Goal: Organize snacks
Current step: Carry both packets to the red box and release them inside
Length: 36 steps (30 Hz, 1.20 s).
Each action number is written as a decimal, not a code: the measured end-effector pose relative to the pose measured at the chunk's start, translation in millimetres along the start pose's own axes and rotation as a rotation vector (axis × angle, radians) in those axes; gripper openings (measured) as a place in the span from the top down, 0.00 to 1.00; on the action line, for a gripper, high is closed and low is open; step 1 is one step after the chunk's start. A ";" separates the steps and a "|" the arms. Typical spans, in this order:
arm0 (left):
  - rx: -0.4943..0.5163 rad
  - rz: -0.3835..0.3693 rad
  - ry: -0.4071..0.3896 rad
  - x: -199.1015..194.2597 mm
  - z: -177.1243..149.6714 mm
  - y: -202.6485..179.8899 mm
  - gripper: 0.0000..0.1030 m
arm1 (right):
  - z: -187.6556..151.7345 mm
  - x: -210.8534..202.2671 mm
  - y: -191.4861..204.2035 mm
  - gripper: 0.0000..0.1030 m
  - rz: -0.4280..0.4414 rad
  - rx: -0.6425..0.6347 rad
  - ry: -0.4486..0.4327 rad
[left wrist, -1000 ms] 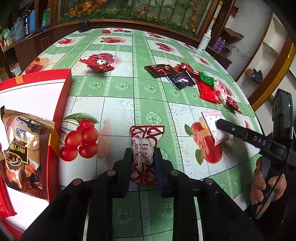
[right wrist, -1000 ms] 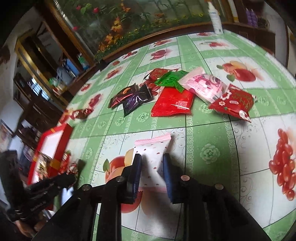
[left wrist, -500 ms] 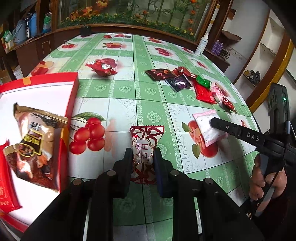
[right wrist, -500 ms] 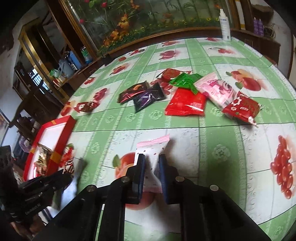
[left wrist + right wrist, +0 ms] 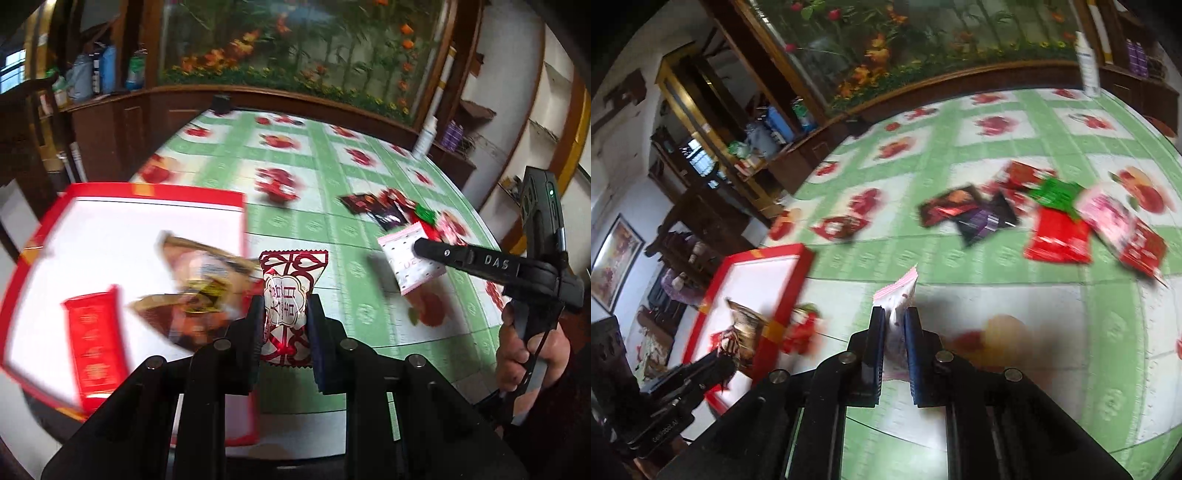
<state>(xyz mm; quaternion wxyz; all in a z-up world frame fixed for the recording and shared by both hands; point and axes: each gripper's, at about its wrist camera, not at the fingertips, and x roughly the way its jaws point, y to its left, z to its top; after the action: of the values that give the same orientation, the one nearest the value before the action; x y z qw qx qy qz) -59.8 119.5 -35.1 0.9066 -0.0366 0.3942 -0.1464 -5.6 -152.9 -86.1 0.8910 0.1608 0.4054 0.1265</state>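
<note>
My left gripper [image 5: 283,314] is shut on a red-and-white patterned candy packet [image 5: 286,295] and holds it lifted above the table, by the right edge of the red-rimmed box [image 5: 147,192]. The box holds a brown snack bag [image 5: 207,280] and a red packet [image 5: 92,332]. My right gripper [image 5: 895,325] is shut on a white packet with pink edges [image 5: 899,295], raised off the tablecloth. The left wrist view shows that same white packet [image 5: 410,262] hanging from the right gripper's fingers [image 5: 443,254]. The red-rimmed box [image 5: 753,258] lies to the left in the right wrist view.
Several loose snack packets [image 5: 1056,236] lie in a cluster on the green fruit-print tablecloth [image 5: 997,266], with one red candy [image 5: 838,227] apart on the left. A white bottle [image 5: 1087,70] stands at the far edge. A person's hand [image 5: 524,350] holds the right gripper's handle.
Both grippers have lifted their packets off the table and swung left toward the red-rimmed box. The right gripper's jaws closed tight on the white packet, which now stands edge-on between them.
</note>
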 end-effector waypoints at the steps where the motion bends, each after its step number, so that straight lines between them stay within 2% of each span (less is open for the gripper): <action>1: -0.012 0.023 -0.010 -3.9 -0.2 8.5 0.81 | 3.6 2.5 10.3 0.90 0.016 -0.016 0.002; 4: -0.041 0.086 -0.030 -11.9 -2.1 33.4 0.81 | 11.1 13.2 41.5 0.90 0.046 -0.067 0.006; 10: -0.117 0.163 -0.033 -17.6 -7.7 81.2 0.81 | 15.9 45.5 103.7 0.90 0.128 -0.140 0.035; 15: -0.118 0.208 -0.027 -14.0 -6.0 97.5 0.80 | 16.7 74.7 150.8 0.90 0.214 -0.173 0.072; 20: -0.117 0.266 -0.011 -5.7 -6.1 104.8 0.79 | 11.4 93.1 188.4 0.90 0.272 -0.200 0.082; 22: -0.117 0.300 -0.015 -5.7 -5.1 107.3 0.78 | 10.0 96.5 197.2 0.87 0.277 -0.198 0.079; 23: -0.114 0.316 -0.019 -6.5 -5.1 107.2 0.76 | 9.5 96.2 198.2 0.85 0.279 -0.196 0.071; 24: -0.110 0.342 -0.024 -7.1 -4.8 107.0 0.69 | 9.0 94.5 197.8 0.85 0.271 -0.198 0.057; 25: -0.108 0.360 -0.028 -7.3 -4.6 106.6 0.55 | 8.9 92.0 195.5 0.85 0.258 -0.200 0.041; 27: -0.098 0.400 -0.051 -9.5 -4.5 103.8 0.39 | 10.1 87.5 187.5 0.84 0.251 -0.189 0.023; 30: -0.067 0.454 -0.077 -11.1 -2.9 97.6 0.39 | 15.7 81.4 168.8 0.84 0.248 -0.142 0.002; 36: -0.048 0.489 -0.082 -11.1 2.0 87.2 0.38 | 14.1 70.7 129.1 0.75 0.186 -0.104 -0.018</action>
<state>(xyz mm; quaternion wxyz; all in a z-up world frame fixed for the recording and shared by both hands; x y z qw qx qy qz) -44.9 206.0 -41.7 0.9291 0.0326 0.3575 0.0884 38.1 -12.0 -75.3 0.8861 0.1524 0.3735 0.2283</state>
